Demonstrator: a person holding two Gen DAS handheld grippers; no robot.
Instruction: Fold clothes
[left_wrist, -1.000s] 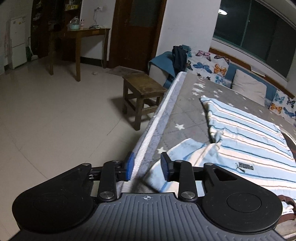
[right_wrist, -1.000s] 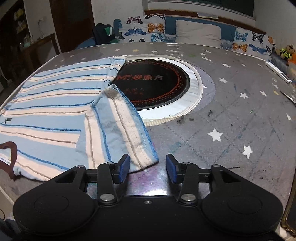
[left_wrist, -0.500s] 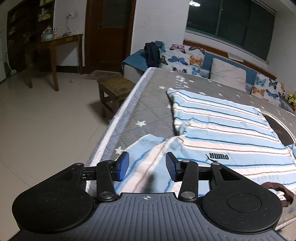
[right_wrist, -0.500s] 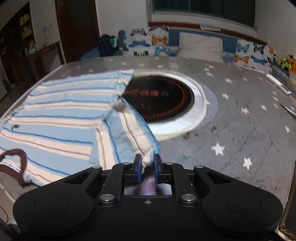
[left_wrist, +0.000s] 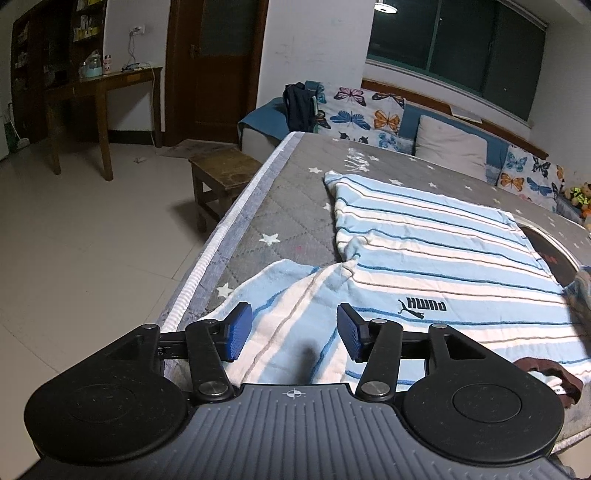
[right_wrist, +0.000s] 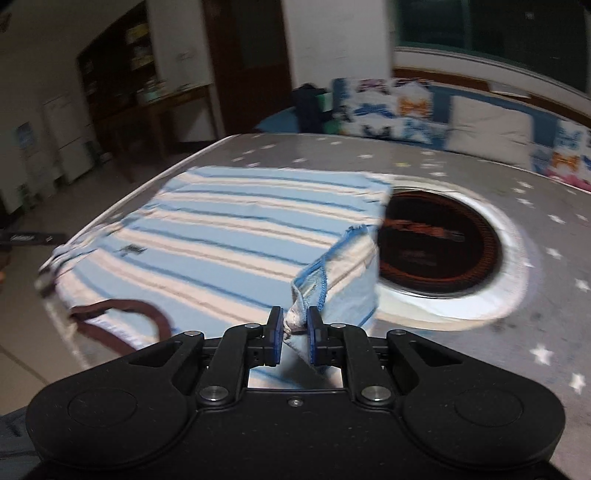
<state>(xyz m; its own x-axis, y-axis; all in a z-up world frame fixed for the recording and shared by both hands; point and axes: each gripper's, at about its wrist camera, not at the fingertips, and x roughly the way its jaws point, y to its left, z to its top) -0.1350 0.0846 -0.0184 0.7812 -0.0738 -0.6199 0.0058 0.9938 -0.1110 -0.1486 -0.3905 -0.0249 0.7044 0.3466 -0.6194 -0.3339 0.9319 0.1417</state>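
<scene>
A light-blue and white striped shirt (left_wrist: 424, 251) lies spread on the grey star-patterned table (left_wrist: 288, 206), its dark brown collar (left_wrist: 546, 373) at the near edge. My left gripper (left_wrist: 291, 325) hovers over the shirt's left sleeve (left_wrist: 280, 288). Its jaws are opening, and the cloth lies under them with the pads not pressing on it. In the right wrist view, my right gripper (right_wrist: 293, 325) is shut on the cuff of the right sleeve (right_wrist: 340, 273). That sleeve is lifted off the table and hangs over the shirt (right_wrist: 229, 236).
A round black plate with a white rim (right_wrist: 436, 243) is set in the table right of the shirt. A wooden stool (left_wrist: 221, 170) stands by the table's left edge, with a desk (left_wrist: 107, 81) farther off. Butterfly-print cushions (left_wrist: 369, 114) line the sofa behind.
My right gripper closed on the right sleeve's cuff and raised it, swinging left over the shirt. My left gripper moved over the left sleeve and its jaws spread wider.
</scene>
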